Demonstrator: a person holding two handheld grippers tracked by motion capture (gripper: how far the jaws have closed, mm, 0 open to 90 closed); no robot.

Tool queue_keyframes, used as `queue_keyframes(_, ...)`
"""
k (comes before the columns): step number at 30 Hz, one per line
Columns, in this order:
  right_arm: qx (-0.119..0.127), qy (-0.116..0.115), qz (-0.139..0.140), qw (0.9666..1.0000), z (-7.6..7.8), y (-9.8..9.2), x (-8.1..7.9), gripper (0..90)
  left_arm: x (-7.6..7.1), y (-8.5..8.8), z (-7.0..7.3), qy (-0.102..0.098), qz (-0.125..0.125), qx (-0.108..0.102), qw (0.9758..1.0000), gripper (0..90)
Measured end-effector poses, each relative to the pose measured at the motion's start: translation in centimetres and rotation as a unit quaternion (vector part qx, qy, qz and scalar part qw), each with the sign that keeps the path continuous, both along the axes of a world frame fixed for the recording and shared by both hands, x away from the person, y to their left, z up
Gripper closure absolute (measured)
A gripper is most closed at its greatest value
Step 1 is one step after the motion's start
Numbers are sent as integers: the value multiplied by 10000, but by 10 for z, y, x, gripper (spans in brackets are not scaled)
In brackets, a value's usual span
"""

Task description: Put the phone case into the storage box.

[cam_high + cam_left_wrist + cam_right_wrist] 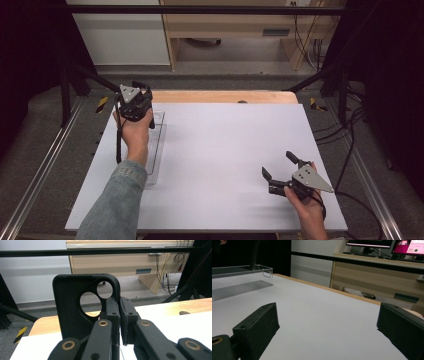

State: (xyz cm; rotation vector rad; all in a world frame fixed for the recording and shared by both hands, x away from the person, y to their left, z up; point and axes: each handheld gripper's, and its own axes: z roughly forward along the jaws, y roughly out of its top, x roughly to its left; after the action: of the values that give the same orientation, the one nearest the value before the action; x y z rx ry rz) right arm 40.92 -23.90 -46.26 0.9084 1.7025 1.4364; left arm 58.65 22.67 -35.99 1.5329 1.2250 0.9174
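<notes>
Progress: early | your left gripper (119, 315) clamps a black phone case (75, 307) by its edge, above the clear tray (159, 145) at table's 10 o'clock | case not yet set down | your right gripper (280, 167) spread wide, empty, at 4 o'clock

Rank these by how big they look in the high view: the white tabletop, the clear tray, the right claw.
1. white tabletop, clearly the largest.
2. clear tray, long and narrow, partly hidden behind the person's forearm.
3. right claw, smallest, though not by much; it sits nearer the camera, which flatters it.
</notes>
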Motion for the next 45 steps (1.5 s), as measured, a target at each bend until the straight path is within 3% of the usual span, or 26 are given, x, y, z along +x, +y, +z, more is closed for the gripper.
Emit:
queue_keyframes(20, 5, -1, -3, 10000, 0, 0, 0, 43, 3, 6, -15, 185, 43, -96, 9998, 864)
queue_keyframes(30, -5, 0, 7, 10000, 0, 1, 0, 43, 13, 4, -23, 263, 88, -284, 9992, 864)
queue_keyframes(33, -7, 18, 6, 10000, 0, 0, 0, 44, 16, 4, -26, 201, 147, -303, 9992, 864)
queue_keyframes(45, 9, 28, 10, 10000, -1, 0, 0, 43, 24, 6, -32, 255, 266, -642, 9973, 864)
